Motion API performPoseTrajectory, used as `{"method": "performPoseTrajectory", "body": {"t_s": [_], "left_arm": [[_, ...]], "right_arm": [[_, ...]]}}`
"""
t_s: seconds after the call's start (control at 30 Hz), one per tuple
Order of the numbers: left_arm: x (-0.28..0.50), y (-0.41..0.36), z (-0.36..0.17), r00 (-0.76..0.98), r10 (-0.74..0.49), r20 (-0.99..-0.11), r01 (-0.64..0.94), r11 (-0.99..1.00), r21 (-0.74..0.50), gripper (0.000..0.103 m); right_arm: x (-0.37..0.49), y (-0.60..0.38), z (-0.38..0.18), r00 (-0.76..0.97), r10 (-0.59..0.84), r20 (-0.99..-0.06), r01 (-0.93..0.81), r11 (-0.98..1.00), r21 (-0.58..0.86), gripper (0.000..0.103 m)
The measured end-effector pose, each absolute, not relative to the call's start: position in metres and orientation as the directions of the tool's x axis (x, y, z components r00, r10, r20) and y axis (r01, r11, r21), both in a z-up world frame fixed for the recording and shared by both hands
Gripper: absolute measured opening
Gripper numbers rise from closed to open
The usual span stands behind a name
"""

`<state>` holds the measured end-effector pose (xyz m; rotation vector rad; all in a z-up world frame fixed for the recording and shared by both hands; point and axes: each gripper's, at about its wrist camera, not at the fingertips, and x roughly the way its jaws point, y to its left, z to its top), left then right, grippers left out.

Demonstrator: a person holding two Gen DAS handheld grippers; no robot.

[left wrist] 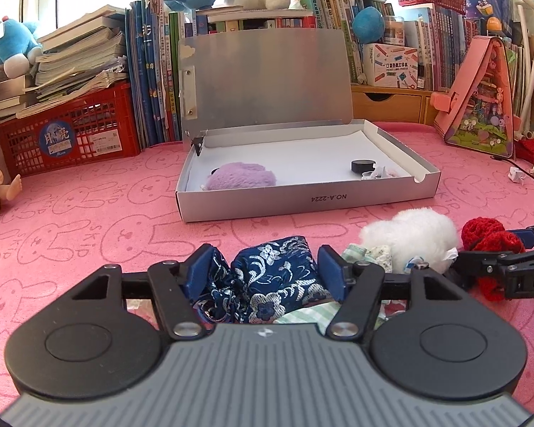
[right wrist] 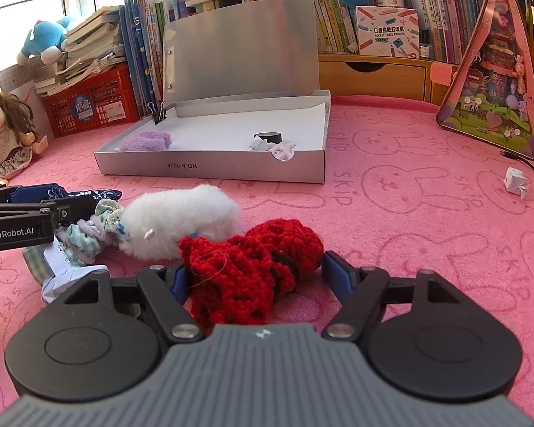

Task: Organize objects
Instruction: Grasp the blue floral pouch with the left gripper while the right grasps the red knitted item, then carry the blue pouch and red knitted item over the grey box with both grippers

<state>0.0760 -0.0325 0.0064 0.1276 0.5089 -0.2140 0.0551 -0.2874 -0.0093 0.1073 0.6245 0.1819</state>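
Between the left gripper [left wrist: 265, 265] pads sits a blue brocade pouch [left wrist: 274, 277], pinched at both sides; soft, light, it will squash. Red crochet piece [right wrist: 252, 267] lies in the right gripper [right wrist: 254, 272], left pad touching, right pad apart. Silver box [left wrist: 302, 197] waits open at 12 o'clock.

left gripper [left wrist: 265, 267] lower centre, pads pressing blue floral pouch [left wrist: 274, 281]; open grey box [left wrist: 302, 174] frame centre; white plush [left wrist: 413, 240] right.
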Motion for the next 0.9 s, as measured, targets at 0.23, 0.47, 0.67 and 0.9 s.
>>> {"method": "performPoseTrajectory", "body": {"t_s": [0.23, 0.47, 0.67, 0.9], "left_arm": [[0.067, -0.027, 0.004, 0.877, -0.127, -0.463, 0.201, 0.973, 0.113, 0.082], [0.080, -0.021, -0.003, 0.858, -0.100, -0.504, 0.162, 0.983, 0.081, 0.095], [0.088, -0.026, -0.004, 0.846, -0.127, -0.518, 0.191, 0.979, 0.073, 0.095], [0.079, -0.029, 0.001, 0.855, -0.136, -0.501, 0.207, 0.974, 0.088, 0.065]], "right_arm": [[0.055, -0.286, -0.009, 0.796, 0.197, -0.573, -0.136, 0.980, 0.147, 0.070], [0.055, -0.285, -0.009, 0.795, 0.196, -0.575, -0.136, 0.980, 0.146, 0.071], [0.055, -0.285, -0.009, 0.794, 0.194, -0.576, -0.136, 0.980, 0.144, 0.072], [0.054, -0.286, -0.009, 0.797, 0.198, -0.571, -0.135, 0.979, 0.152, 0.069]]}}
